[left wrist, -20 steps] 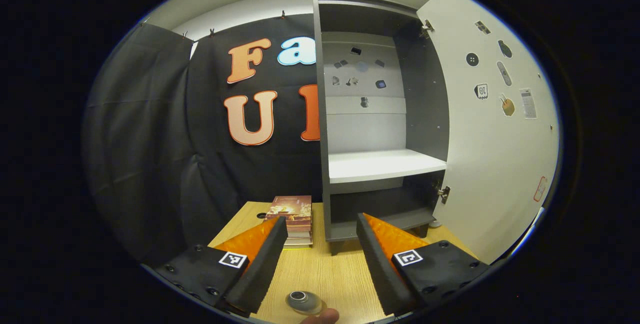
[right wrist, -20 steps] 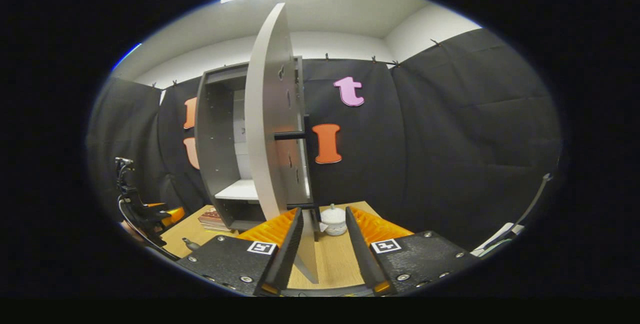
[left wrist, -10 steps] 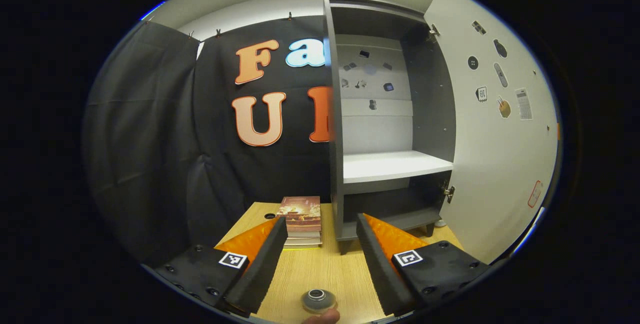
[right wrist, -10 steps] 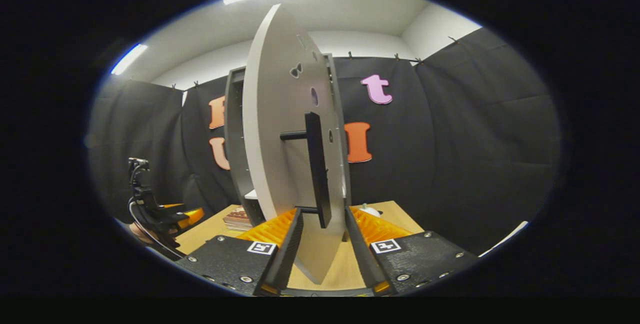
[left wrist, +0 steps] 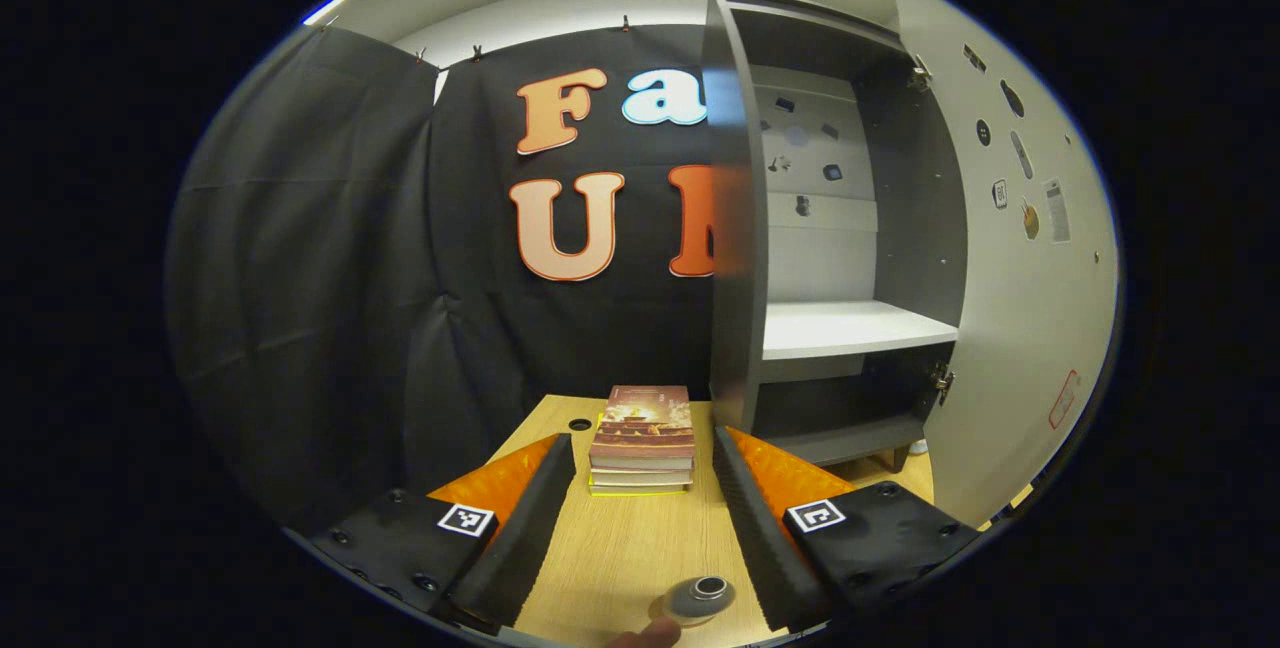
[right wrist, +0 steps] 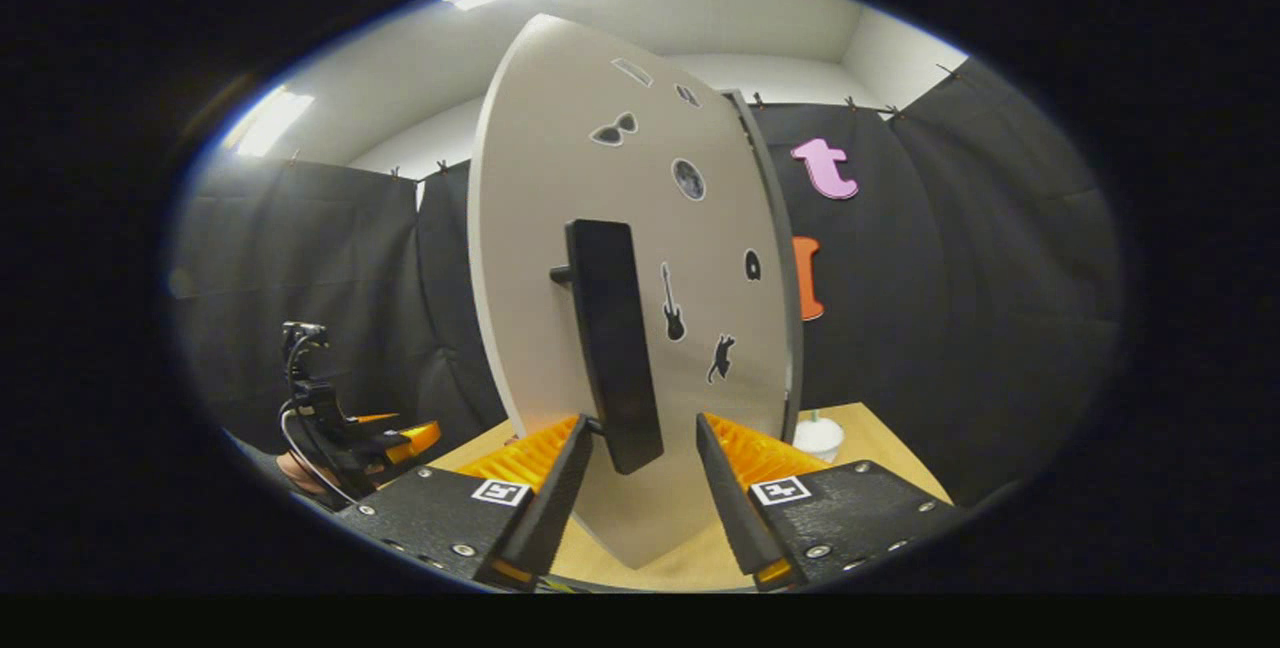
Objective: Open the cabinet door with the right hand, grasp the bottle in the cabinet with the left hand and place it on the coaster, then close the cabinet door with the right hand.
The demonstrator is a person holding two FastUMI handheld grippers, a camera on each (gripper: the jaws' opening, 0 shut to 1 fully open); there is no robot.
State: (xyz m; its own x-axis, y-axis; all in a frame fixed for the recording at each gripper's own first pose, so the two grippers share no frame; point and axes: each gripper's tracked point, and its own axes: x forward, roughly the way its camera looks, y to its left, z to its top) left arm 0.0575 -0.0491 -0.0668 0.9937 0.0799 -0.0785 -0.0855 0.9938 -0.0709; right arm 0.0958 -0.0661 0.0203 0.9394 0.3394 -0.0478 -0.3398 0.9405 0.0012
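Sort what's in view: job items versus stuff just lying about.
Job: pale flat cabinet door with black bar handle; grey open cabinet; small clear bottle.
Lying about: stack of books; white lidded cup.

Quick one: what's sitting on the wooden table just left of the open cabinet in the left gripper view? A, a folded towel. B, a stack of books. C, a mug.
B: a stack of books lies on the table beside the cabinet.

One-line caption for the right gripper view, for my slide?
Right gripper open, fingers flanking the black handle of the partly open cabinet door.
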